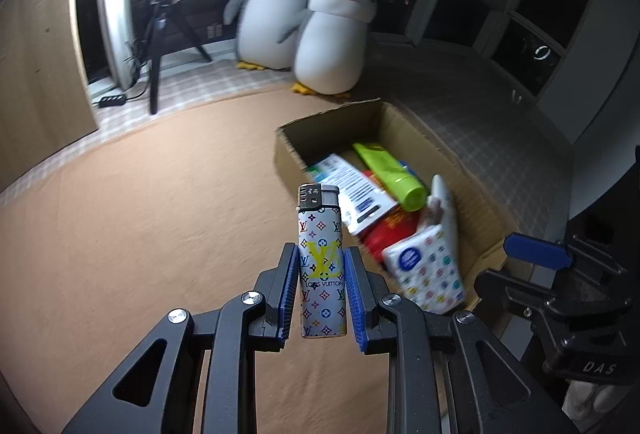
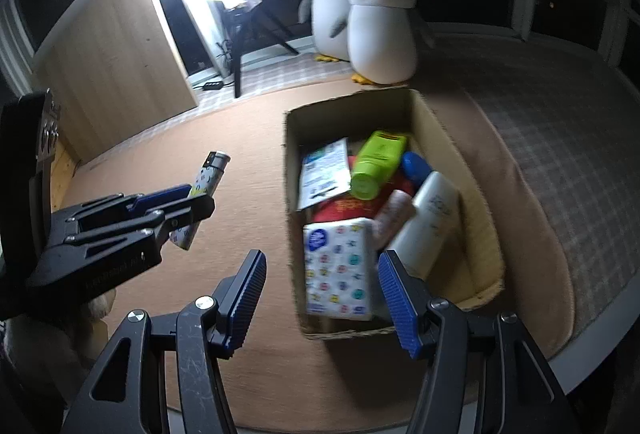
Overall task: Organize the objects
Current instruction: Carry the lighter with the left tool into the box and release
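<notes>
Left gripper (image 1: 322, 274) clamped on lighter (image 1: 322, 266), held upright above tan mat (image 1: 140, 213), just left of box (image 2: 488, 234). Right gripper (image 2: 320, 290) jaws wide apart, nothing between, hovering over box's near end. Box already loaded: tissue pack (image 2: 340, 270), green tube (image 2: 376, 165), white bottle (image 2: 428, 222), leaflet (image 2: 324, 173). Lighter looks like last piece out. Lighter: glossy printed shell, metal cap, slim, slippery. Box: corrugated cardboard, soft walls.

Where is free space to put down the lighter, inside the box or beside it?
Bare orange mat lies left of the cardboard box, up to the tripod. The box is crowded; only a strip along its right wall beside the white bottle looks free.
</notes>
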Motion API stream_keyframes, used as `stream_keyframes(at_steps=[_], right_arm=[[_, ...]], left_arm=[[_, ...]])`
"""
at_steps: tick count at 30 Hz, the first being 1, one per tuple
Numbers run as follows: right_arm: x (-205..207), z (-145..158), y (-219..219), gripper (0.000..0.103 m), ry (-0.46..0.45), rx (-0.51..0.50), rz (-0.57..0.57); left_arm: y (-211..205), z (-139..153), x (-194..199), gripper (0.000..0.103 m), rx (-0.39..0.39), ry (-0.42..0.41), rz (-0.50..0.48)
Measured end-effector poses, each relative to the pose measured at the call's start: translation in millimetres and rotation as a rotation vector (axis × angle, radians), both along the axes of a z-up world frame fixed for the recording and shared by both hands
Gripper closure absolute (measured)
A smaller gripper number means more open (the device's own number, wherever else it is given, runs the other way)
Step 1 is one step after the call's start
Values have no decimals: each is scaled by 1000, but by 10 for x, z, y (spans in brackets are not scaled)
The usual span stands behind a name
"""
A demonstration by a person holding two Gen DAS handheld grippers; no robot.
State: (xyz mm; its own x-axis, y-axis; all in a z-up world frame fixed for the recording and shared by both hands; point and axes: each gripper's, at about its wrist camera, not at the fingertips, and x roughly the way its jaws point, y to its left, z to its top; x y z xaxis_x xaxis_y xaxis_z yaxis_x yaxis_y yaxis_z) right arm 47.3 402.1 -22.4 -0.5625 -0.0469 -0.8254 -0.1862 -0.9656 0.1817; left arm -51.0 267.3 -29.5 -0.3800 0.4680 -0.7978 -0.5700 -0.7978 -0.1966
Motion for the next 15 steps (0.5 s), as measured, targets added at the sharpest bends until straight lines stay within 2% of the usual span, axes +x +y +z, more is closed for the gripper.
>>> stream_keyframes(at_steps=[15], right_arm=[[219, -74, 413, 48, -11, -10, -76]], left_arm=[[784, -100, -173, 78, 20, -55, -80]])
